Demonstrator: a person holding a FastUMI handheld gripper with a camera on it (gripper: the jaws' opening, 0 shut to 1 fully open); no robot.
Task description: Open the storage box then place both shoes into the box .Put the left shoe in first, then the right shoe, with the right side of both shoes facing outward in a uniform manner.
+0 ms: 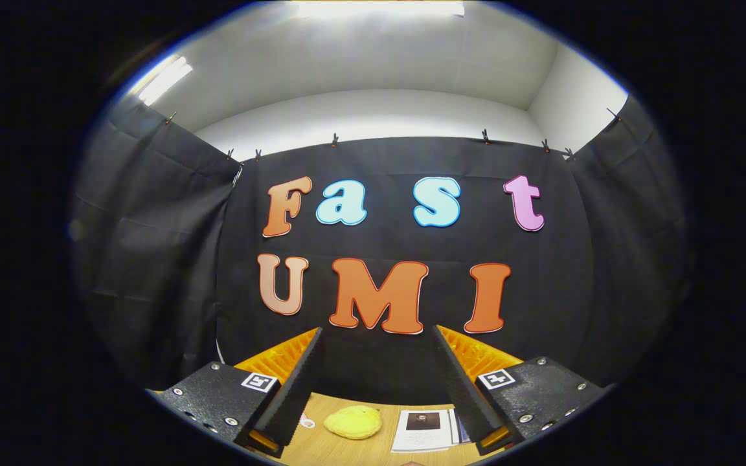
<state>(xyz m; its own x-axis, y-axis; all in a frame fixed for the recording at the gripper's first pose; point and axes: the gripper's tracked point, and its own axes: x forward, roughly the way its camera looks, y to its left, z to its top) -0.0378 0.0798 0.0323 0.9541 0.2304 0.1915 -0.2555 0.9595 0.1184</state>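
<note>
My gripper (378, 331) is raised and points at the booth's black cloth wall. Its two fingers stand wide apart with nothing between them, so it is open. No shoe or storage box can be made out in the gripper view. Low down between the fingers lies a strip of wooden table (321, 443).
A soft yellow lump (353, 422) rests on the table between the fingers. To its right lies a white printed card with a small picture (421, 430). A small white disc (307, 424) sits by the left finger. Black cloth hangs on the left and right sides.
</note>
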